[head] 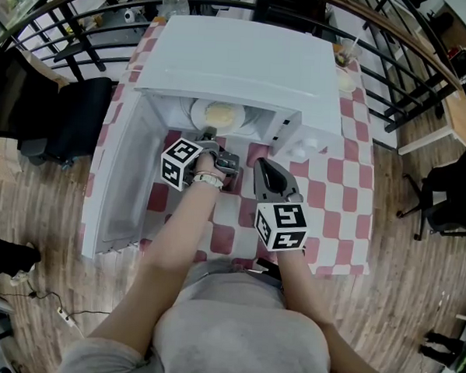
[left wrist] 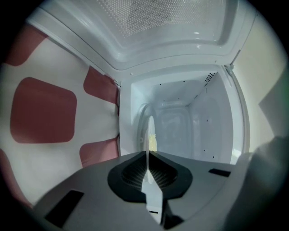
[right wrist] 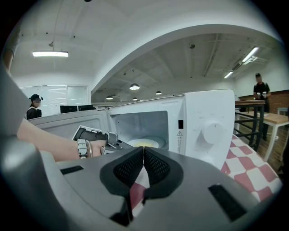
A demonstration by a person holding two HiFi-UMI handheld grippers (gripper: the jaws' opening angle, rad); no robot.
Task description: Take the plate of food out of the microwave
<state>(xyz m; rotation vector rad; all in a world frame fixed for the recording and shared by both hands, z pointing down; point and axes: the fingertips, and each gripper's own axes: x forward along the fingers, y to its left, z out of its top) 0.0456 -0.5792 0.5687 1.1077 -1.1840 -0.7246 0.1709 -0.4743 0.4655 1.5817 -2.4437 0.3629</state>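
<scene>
Inside open microwave (head: 247, 66), toward far edge of table (head: 338, 187): plate of food (head: 221, 115) on cavity floor. Your left gripper (head: 208, 135) clamps plate's near rim. Your right gripper (head: 266, 174) pressed together, empty, above table's front. Done: door (head: 116, 191) open, rim gripped. Left: withdrawal, set-down.

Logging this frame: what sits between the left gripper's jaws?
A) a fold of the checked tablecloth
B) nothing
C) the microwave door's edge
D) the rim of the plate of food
D: in the left gripper view, the left gripper is closed on the thin rim of the plate, seen edge-on, inside the open microwave.
</scene>
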